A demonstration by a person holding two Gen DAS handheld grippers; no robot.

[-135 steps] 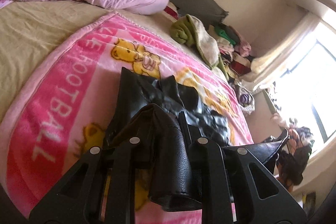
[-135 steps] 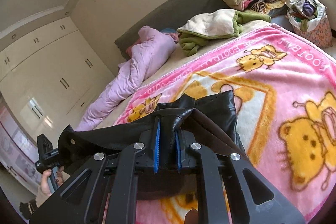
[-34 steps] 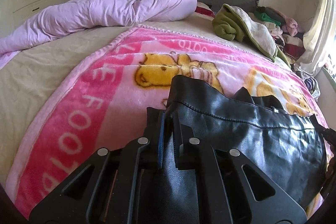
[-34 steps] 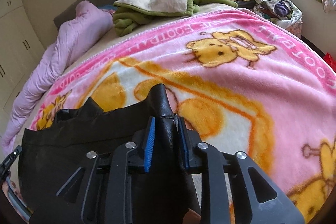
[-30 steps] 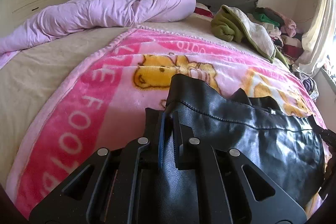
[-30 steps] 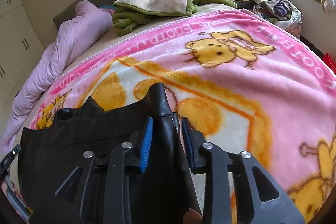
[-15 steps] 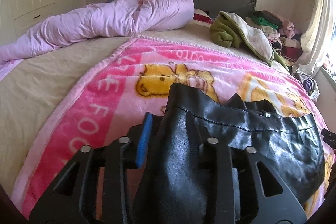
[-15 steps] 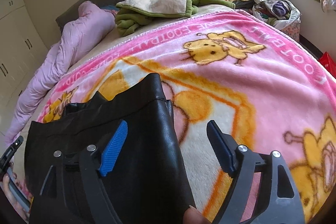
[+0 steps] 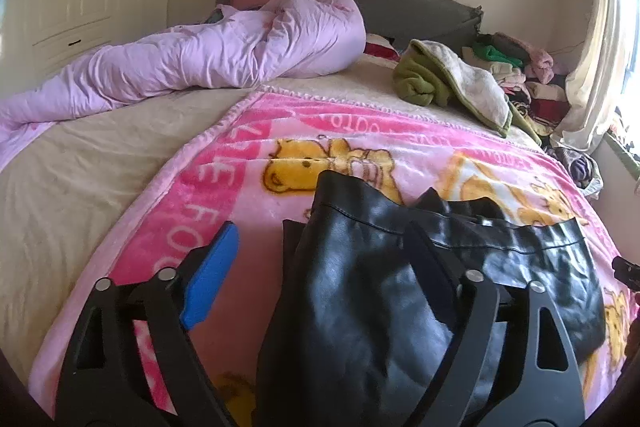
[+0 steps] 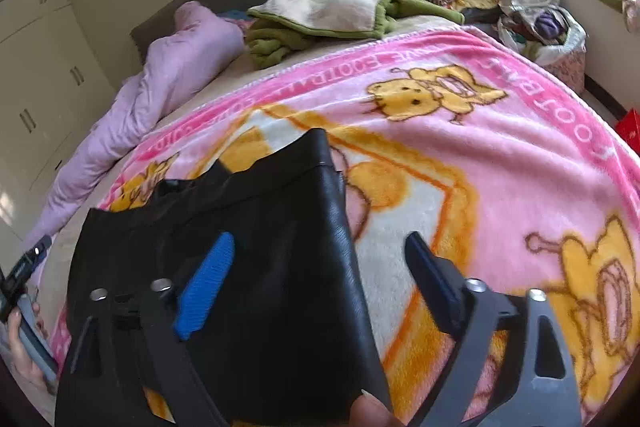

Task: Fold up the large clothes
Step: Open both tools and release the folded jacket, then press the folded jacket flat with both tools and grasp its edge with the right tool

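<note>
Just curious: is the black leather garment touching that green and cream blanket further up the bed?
Apart. In the left wrist view, the black leather garment lies low on the pink blanket, while the green and cream blanket sits beyond its far edge.

The black leather-look garment [image 9: 360, 291] lies folded on the pink cartoon blanket, filling the lower centre and lower right of the left wrist view. Its surface is glossy and slightly wrinkled, with a stitched seam running across near the upper edge. The near fold forms a smooth, rounded panel; behind it, toward the right of the frame, a second layer spreads flatter, with a small pointed flap sticking up at its top edge. In the right wrist view the same garment [image 10: 248, 247] occupies the lower left, its top right corner pointing toward the frame's centre and its right edge running straight down to the bottom. It rests flat, several layers thick.
</note>
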